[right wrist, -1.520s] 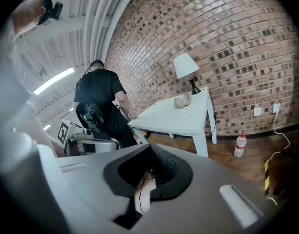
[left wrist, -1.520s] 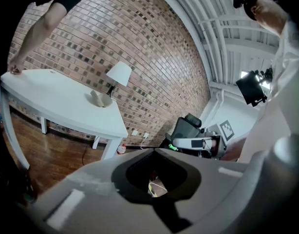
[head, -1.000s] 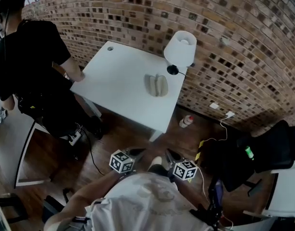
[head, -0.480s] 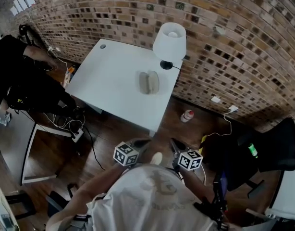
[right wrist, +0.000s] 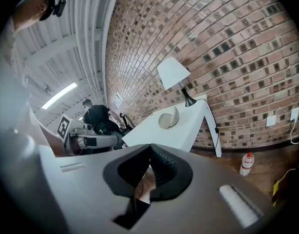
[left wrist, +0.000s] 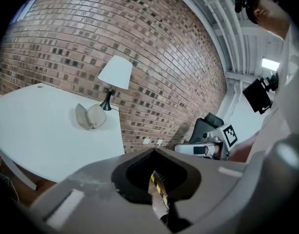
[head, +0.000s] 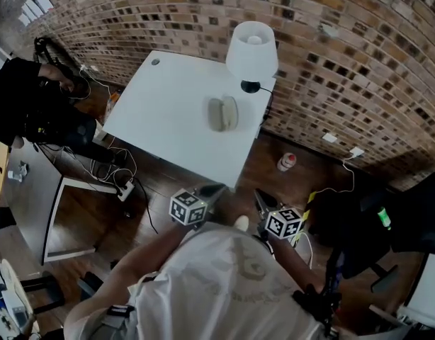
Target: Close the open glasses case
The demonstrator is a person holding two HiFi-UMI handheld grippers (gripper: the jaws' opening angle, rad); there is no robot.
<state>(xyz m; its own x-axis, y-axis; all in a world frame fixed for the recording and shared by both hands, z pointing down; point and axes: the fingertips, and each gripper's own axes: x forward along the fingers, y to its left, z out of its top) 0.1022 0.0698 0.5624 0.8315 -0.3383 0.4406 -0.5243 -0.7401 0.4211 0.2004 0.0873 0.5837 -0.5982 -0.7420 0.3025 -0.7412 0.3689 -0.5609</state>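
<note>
The grey glasses case lies open on the white table, close to the lamp's foot. It also shows as an open clamshell in the left gripper view and in the right gripper view. Both grippers hang over the wooden floor, short of the table's near corner and well apart from the case. My left gripper is shut with nothing in it, its jaws meeting at the tip. The right gripper is shut and empty too.
A white lamp stands at the table's far right corner against the brick wall. A bottle sits on the floor right of the table. A person in black is at the left, near cables and a second desk. Dark chairs stand at the right.
Both grippers have moved forward toward the table, which now sits nearer them in the head view. Their jaws stay shut. The person at the left has shifted away from the table.
</note>
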